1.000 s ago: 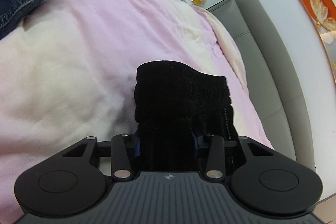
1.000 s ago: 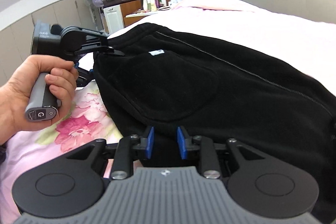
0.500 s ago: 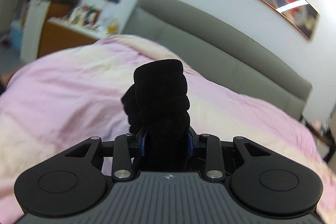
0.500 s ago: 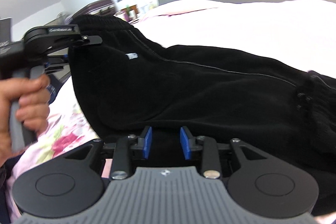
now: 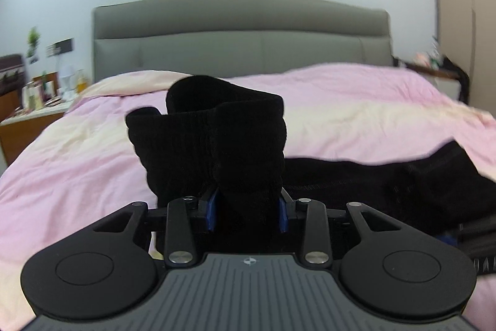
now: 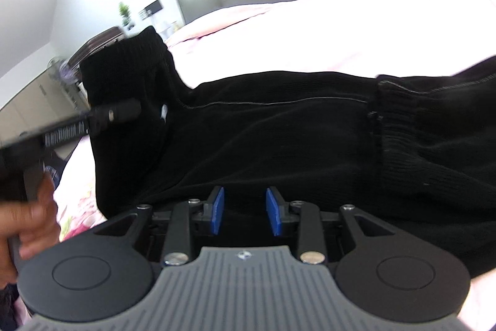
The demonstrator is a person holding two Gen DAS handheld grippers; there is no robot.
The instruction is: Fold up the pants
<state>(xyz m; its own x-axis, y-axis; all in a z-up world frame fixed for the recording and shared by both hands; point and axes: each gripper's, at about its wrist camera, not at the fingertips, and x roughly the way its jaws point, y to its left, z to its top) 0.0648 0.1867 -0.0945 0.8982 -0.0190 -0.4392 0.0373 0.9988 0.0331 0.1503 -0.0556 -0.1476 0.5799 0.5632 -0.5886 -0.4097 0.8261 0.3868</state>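
Black pants (image 6: 279, 138): waistband bunch clamped in left hand-held gripper (image 5: 246, 211), jaws opening; right hand-held gripper (image 6: 245, 214) part-open over cloth, grip unclear; pink bed (image 5: 356, 101) beyond.

Right tool (image 6: 245, 211): blue pads apart, black pants (image 6: 279, 145) fabric lying between them; grip unclear. Pants stretched across the bed (image 6: 341, 30). At the pants' left end, left tool (image 6: 117, 114) holds the waistband up, hand (image 6: 28, 225) blurred.

Both wrist cameras are looking close over the black pants (image 5: 217, 145) toward the bed's headboard (image 5: 241, 33) edge, sharing them.
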